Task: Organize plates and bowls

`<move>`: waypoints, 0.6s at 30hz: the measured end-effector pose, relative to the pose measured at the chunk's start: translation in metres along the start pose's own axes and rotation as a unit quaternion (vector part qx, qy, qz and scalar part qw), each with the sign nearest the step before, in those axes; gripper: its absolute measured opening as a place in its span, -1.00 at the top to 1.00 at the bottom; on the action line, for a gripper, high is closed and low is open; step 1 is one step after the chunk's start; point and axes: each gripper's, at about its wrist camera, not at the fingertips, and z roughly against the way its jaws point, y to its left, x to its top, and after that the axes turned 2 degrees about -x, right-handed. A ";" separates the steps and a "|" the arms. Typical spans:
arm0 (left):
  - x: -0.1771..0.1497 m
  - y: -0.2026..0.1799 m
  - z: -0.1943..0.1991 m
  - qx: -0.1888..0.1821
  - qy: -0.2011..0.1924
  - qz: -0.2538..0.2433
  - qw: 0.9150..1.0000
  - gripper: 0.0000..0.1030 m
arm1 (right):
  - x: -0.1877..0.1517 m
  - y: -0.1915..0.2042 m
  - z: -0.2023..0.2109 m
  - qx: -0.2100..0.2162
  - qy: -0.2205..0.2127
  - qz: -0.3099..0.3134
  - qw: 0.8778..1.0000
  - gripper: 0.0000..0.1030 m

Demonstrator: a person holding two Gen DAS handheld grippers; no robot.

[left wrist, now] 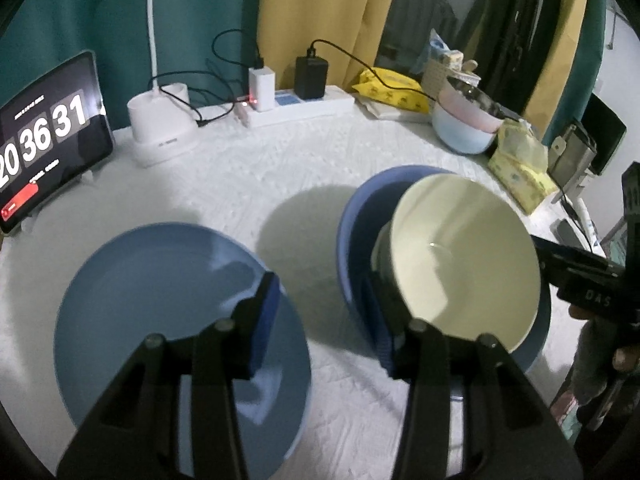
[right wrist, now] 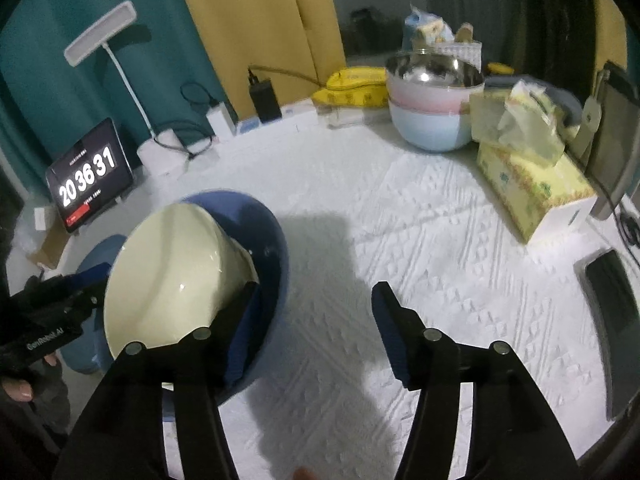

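Step in hand, as we judge: nesting cream bowl (left wrist: 460, 256) into blue bowl (left wrist: 360, 216). Cream bowl sits tilted inside blue bowl, not seated flat. Left claw (left wrist: 324, 316) apart, clamped on nothing; its right finger against cream bowl's outer wall, left finger over blue plate (left wrist: 160, 320) on surface (right wrist: 440, 240). Right claw (right wrist: 316, 320) wide apart, empty, left finger beside bowls. Next, we judge: level cream bowl, then deal with plate.

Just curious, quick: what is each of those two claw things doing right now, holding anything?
Left gripper: jaws open, over the plate, holding nothing.
Right gripper: jaws open, beside the cream bowl, holding nothing.
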 end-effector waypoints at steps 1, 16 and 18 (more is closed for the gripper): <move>0.000 0.001 -0.002 -0.003 0.002 0.004 1.000 0.13 | 0.000 -0.002 -0.001 0.003 0.000 -0.003 1.000 -0.20; -0.004 -0.010 -0.007 -0.003 -0.016 0.014 1.000 0.55 | -0.003 -0.008 -0.001 0.015 0.001 -0.061 0.998 -0.15; -0.004 -0.016 -0.007 0.005 -0.020 0.001 1.000 0.73 | -0.002 -0.003 0.001 0.023 0.000 -0.056 0.998 0.13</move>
